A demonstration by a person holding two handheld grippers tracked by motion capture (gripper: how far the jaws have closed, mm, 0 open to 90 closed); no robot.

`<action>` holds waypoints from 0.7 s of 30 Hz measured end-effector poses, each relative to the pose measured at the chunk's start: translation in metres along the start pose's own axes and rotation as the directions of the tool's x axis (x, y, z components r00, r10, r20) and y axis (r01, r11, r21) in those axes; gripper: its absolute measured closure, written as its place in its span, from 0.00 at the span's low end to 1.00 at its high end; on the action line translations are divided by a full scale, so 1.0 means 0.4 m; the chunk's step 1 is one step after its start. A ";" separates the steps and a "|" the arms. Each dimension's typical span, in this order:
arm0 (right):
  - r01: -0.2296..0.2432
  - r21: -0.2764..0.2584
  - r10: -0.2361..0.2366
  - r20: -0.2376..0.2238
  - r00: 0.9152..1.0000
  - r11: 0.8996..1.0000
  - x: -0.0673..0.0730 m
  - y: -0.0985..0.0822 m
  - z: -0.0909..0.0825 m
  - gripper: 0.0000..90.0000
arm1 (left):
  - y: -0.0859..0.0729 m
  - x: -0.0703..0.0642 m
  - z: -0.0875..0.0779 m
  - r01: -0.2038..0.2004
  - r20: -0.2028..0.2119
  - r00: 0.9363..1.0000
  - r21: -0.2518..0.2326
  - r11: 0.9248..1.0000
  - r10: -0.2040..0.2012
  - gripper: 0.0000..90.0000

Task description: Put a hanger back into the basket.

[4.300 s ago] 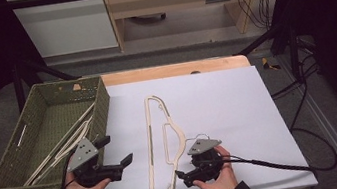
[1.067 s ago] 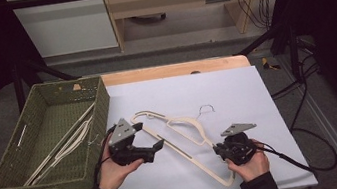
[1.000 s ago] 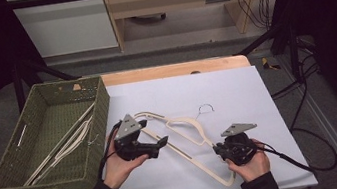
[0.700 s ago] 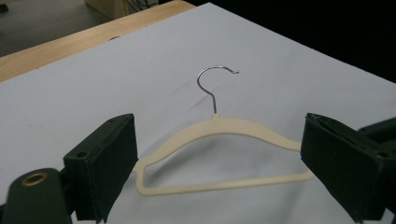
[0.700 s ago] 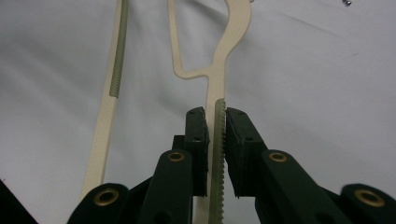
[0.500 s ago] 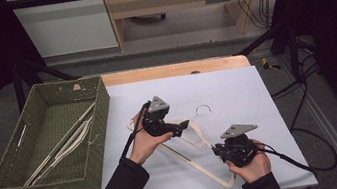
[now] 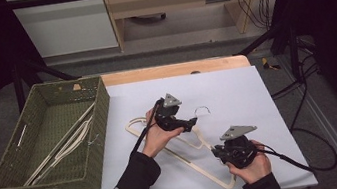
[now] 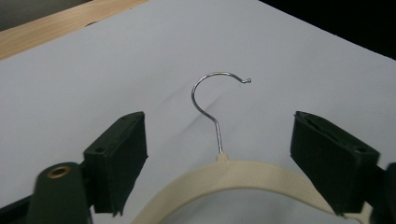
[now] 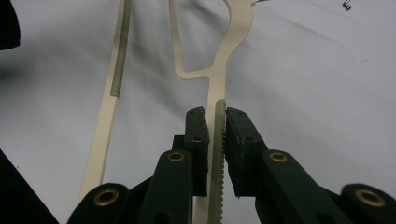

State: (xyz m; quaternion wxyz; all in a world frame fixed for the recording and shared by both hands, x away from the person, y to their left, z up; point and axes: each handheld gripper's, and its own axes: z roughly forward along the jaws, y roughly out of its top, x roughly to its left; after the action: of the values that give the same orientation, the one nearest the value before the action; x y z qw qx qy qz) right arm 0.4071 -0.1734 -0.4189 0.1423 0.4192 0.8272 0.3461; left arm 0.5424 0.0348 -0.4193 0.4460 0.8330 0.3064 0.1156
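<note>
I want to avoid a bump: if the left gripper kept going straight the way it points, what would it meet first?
Probably the hanger: its cream neck lies between the open jaws of the left gripper, with the wire hook just beyond, though depth is unclear.

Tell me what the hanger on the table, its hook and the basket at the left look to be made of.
Hanger: cream, matt and moulded in one piece with a ribbed strip, so probably plastic.
Hook: thin, bright, reflective wire, evidently metal.
Basket: olive-green walls with a woven texture, perhaps wicker or seagrass; the fibre cannot be told.

Hanger point(image 7: 185, 155) between two grippers
</note>
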 end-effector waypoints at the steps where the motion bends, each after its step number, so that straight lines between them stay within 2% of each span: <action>1: 0.005 0.003 -0.005 0.000 1.000 1.000 0.000 0.000 0.000 0.89 | 0.000 0.000 0.003 0.000 0.002 1.000 0.003 1.000 0.000 0.23; 10: 0.019 0.015 -0.019 -0.005 1.000 1.000 0.002 -0.004 0.002 0.89 | -0.017 0.006 0.058 0.035 0.019 0.999 0.051 0.998 -0.036 0.38; 16: 0.016 0.021 -0.016 -0.008 1.000 1.000 0.004 -0.004 0.003 0.89 | -0.027 0.010 0.076 0.039 0.038 0.998 0.073 0.997 -0.042 0.49; 21: 0.015 0.020 -0.015 -0.008 1.000 1.000 0.006 -0.004 0.002 0.89 | -0.031 0.003 0.086 0.024 0.058 0.998 0.088 0.996 -0.029 0.60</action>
State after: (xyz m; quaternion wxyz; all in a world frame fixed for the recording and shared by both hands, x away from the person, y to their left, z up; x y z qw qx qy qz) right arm 0.4052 -0.1719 -0.4204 0.1377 0.4130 0.8342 0.3384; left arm 0.5542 0.0176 -0.4493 0.4195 0.8506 0.3090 0.0713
